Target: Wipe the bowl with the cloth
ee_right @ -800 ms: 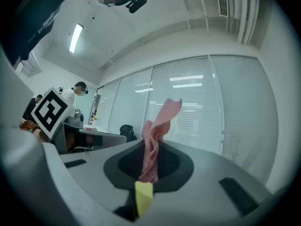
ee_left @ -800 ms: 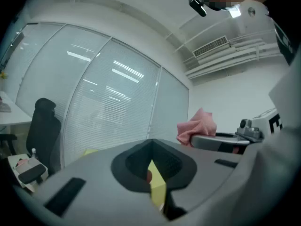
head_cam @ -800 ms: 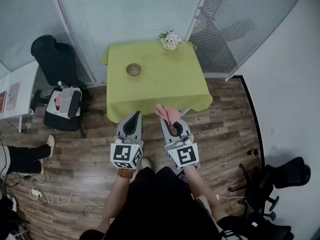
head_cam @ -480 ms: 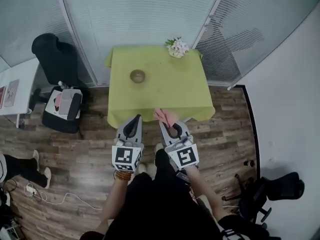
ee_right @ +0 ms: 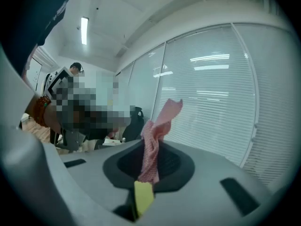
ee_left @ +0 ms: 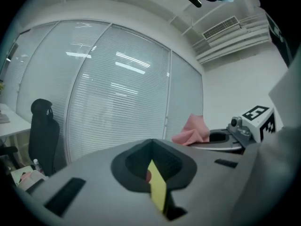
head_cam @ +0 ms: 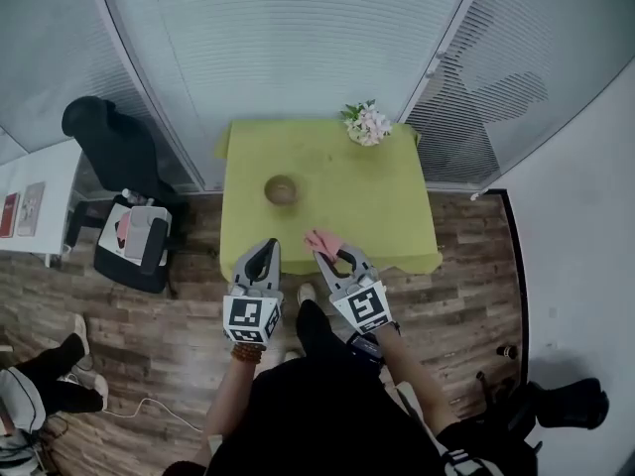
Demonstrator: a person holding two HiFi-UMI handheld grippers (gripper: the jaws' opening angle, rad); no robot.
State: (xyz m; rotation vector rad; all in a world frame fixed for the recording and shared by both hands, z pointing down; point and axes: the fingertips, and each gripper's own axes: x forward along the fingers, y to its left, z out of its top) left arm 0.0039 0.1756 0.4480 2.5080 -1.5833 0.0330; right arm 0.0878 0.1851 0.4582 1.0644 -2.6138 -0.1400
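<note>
A small brown bowl (head_cam: 281,189) stands on the green-clothed table (head_cam: 377,206), left of its middle. My right gripper (head_cam: 323,253) is at the table's front edge, shut on a pink cloth (head_cam: 322,241) that sticks up out of its jaws (ee_right: 157,126). To its left, my left gripper (head_cam: 266,253) is shut with nothing in it, its tip below the bowl. The left gripper view shows the closed jaws tilted up toward the blinds, with the pink cloth (ee_left: 193,131) off to the right. The bowl is in neither gripper view.
A bunch of flowers (head_cam: 367,124) stands at the table's far right corner. Glass walls with blinds run behind the table. A black office chair (head_cam: 107,132) and a cluttered seat (head_cam: 139,241) are to the left, with a white desk (head_cam: 35,206) beyond. Someone's legs (head_cam: 50,385) show at lower left.
The person has walked up to the table, so the table and bowl now lie closer to both grippers. The right gripper still holds the cloth and the left stays shut.
</note>
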